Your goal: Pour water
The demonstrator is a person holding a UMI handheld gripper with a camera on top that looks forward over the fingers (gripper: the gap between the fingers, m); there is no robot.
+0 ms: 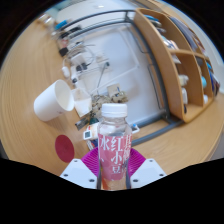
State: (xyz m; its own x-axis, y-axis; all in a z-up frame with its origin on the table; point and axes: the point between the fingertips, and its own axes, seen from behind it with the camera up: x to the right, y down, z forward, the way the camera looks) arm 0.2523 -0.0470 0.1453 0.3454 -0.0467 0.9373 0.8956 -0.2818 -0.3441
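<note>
A clear plastic bottle [113, 145] with a white cap and a pink label sits between my gripper's [112, 165] two fingers, whose magenta pads [133, 158] press against its sides. The gripper is shut on the bottle, which is lifted and tilted over the wooden table. A white paper cup [53, 100] is ahead and to the left of the bottle, its open mouth turned toward the bottle.
A magenta disc [64, 148] lies on the wooden table [35, 70] left of the fingers. Beyond the bottle are a wire rack [88, 65] with small items, a white floor area and a wooden shelf unit [185, 70] on the right.
</note>
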